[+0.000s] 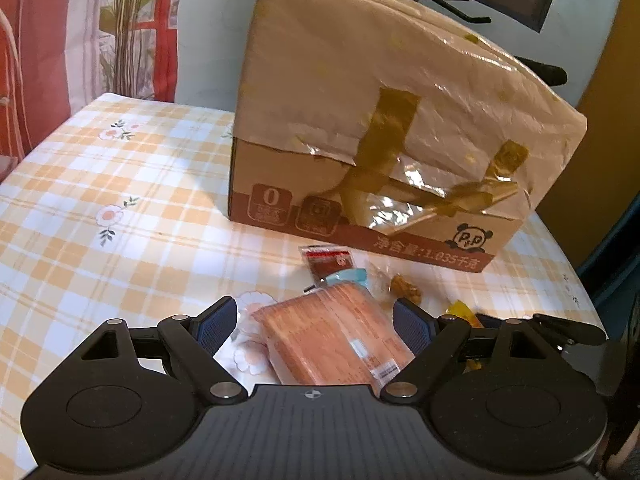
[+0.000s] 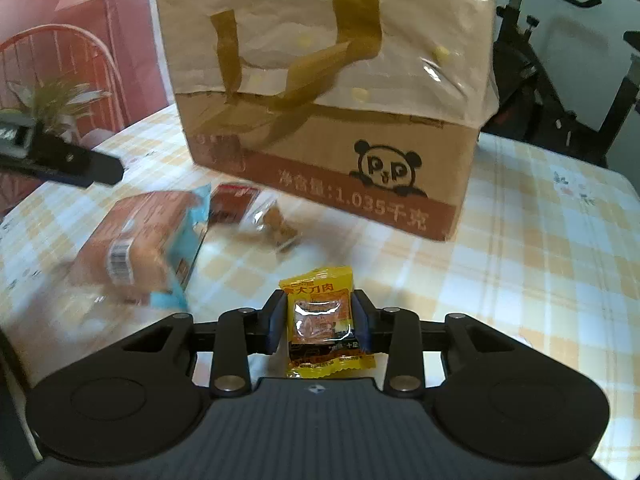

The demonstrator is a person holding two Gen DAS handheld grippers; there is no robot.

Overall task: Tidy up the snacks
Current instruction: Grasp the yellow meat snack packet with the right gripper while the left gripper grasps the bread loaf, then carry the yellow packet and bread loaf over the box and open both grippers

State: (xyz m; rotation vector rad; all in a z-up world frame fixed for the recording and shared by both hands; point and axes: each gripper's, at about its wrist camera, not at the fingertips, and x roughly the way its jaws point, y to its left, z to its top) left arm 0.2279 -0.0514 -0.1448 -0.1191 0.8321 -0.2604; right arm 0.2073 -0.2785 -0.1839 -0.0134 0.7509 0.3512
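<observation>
A tall cardboard box [image 1: 376,128] with a panda logo, lined with a taped plastic bag, stands on the checked tablecloth; it also shows in the right wrist view [image 2: 332,128]. My left gripper [image 1: 314,312] is open, its jaws on either side of an orange bread pack [image 1: 336,336] lying on the table. My right gripper [image 2: 319,312] is shut on a small yellow snack packet [image 2: 322,316], held above the table in front of the box. A red-brown sachet [image 1: 328,260] and a clear-wrapped brown snack [image 1: 404,286] lie near the box's foot.
The checked tablecloth [image 1: 120,208] covers the table. A red chair [image 2: 60,56] and a plant [image 1: 128,28] stand behind the table. Dark exercise equipment [image 2: 560,60] stands to the right of the box. The left gripper [image 2: 60,160] shows at the right view's left edge.
</observation>
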